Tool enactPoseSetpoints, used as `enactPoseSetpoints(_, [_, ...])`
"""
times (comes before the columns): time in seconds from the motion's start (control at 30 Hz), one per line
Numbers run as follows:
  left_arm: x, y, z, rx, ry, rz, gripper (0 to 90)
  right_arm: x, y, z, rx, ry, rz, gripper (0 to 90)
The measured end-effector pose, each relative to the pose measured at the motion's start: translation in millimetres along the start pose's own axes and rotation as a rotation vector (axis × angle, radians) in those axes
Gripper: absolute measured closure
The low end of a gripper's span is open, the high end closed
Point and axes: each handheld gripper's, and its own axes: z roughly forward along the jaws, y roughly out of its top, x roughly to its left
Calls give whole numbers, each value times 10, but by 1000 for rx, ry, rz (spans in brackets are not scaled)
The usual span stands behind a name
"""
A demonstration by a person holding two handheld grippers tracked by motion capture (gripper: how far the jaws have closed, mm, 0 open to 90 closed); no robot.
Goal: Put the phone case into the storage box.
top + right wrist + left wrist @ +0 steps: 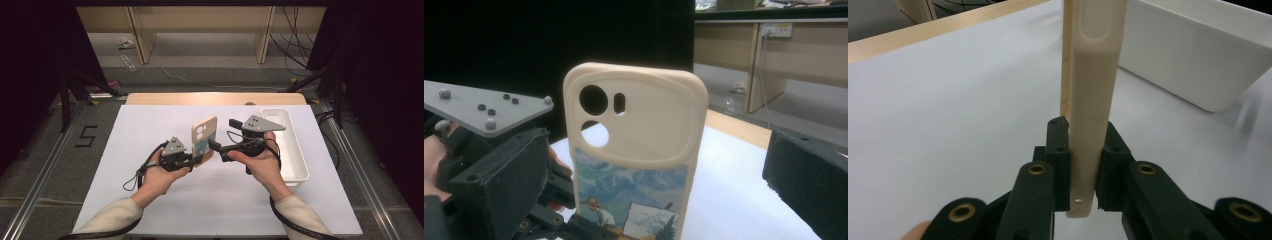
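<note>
Left gripper [1083,165]: jaws nearly closed, clamped on the bottom end of the phone case [1091,90], one pad on each broad face. The case stood upright and edge-on in the left gripper view, held clear above the tabletop [948,125].

Right gripper [216,148]: jaws spread apart and empty. In the right gripper view one black jaw rose at 9 o'clock and the other at 3 o'clock, with the case's printed back between them, farther off. In the high view its tips sat just beside the case's lower edge, at 3 o'clock from it; contact could not be confirmed.

Case located at frame centre in the high view, camera cut-outs uppermost. White bin [290,145] lay at 3 o'clock from it, near the right hand [260,162].

Handling judgement: the case looked light, thin-walled and rubbery, so likely to flex or twist when squeezed across the open shell. Matte skin should give fair grip. Best purchase appeared to be a side rail or a corner, where the wall is stiffest; keep off the cut-out area.

Hard to make out: the case's inner side, whether a phone sat inside, and the bottom edge buried between the left pads. The bin's contents were not visible.
</note>
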Motion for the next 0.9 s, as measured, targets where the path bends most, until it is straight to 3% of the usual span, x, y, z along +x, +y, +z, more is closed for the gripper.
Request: enactPoseSetpoints(0.9, [-76, 34, 98, -2, 6, 6, 792, 14, 14, -21, -41, -48, 23, 1])
